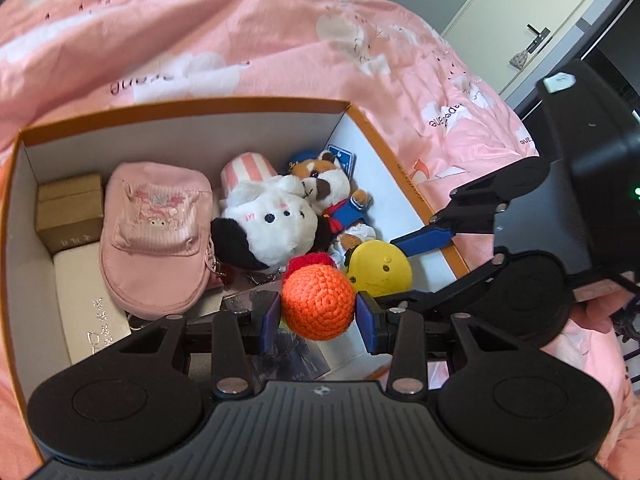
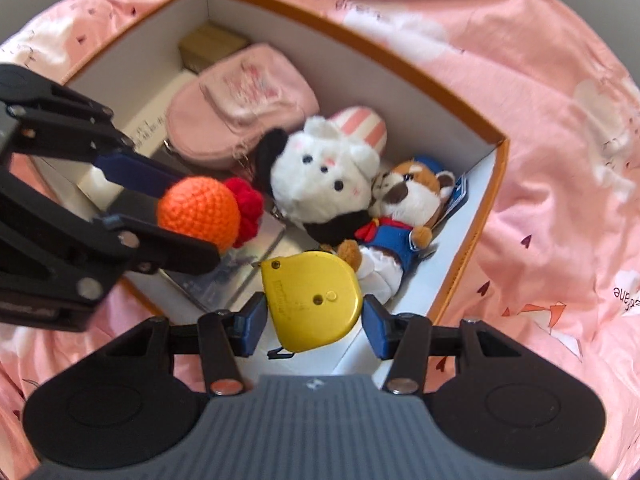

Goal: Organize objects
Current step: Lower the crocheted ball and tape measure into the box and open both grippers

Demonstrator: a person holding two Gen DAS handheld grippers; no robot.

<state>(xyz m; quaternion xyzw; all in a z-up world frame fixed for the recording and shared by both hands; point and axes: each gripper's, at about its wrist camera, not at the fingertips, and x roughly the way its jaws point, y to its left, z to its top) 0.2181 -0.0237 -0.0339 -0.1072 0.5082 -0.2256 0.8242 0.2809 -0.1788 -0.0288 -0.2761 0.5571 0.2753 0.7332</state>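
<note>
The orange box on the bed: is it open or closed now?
Open. The orange box shows no lid; its white inside is visible, holding a pink pouch and plush toys.

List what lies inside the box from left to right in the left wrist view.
Brown cardboard box → pink pouch → white plush → brown plush in blue.

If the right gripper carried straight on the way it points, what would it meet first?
Probably the white floor of the orange-rimmed cardboard box, just beside the brown fox plush in blue. The right gripper holds the yellow tape measure above it; depth is unclear.
</note>
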